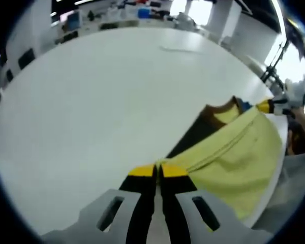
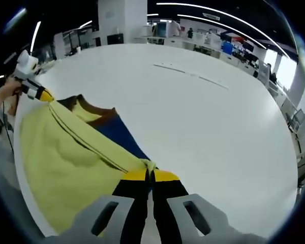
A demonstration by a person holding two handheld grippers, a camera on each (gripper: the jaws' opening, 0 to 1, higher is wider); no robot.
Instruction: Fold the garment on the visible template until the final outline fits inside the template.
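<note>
Yellow knit shirt [image 2: 66, 162], soft, light and floppy, lies at the white worktop's [image 2: 203, 127] near edge; left claw [image 1: 156, 170] and right claw [image 2: 150, 175] each pinch its hem, best held there.

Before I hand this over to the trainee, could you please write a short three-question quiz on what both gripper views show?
1. True or false: the left gripper has its jaws shut on the yellow garment.
2. What does the garment lie on? A) the white table B) a wooden floor C) a blue tray
3. Fill in: the right gripper pinches the garment's ____ fabric.

Key: 1 true; 2 A; 3 yellow.
</note>
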